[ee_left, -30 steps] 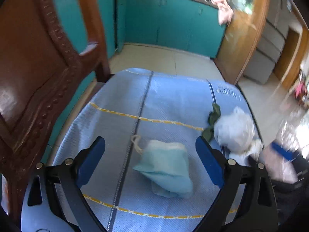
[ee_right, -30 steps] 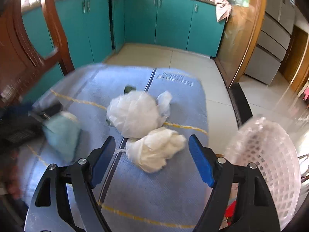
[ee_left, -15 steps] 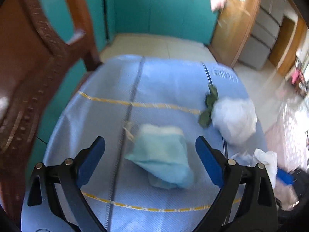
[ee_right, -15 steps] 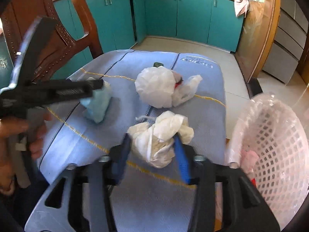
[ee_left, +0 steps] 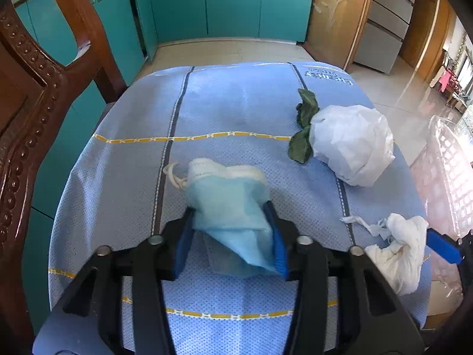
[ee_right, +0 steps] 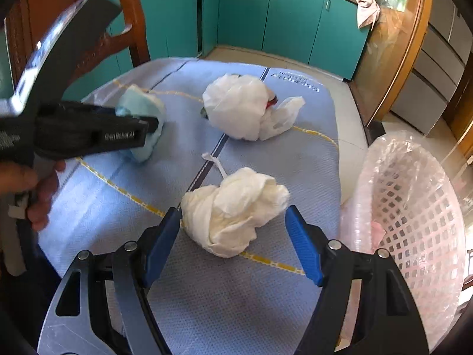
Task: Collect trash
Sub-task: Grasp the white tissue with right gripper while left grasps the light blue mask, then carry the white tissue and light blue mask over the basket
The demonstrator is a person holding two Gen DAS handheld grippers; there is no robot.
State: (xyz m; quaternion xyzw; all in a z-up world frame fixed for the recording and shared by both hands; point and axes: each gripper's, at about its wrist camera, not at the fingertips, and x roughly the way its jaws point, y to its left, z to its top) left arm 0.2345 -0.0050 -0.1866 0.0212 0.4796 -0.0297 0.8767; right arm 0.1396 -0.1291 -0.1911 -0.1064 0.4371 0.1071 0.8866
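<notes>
Left hand-held gripper (ee_left: 232, 236) clamping blue mask (ee_left: 227, 204)

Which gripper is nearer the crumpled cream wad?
Right. The right gripper is open with the cream wad between its fingers; the left gripper is shut on the blue mask, farther left.

- A carved wooden chair (ee_left: 44, 94) crowds the counter's (ee_left: 236, 103) left edge.
- The far half of the blue cloth lies bare, open to a tool.
- The white bag (ee_left: 351, 143) and leaf (ee_left: 304, 124) block the right side.
- The pink basket (ee_right: 414, 207) stands just beside the right edge.
</notes>
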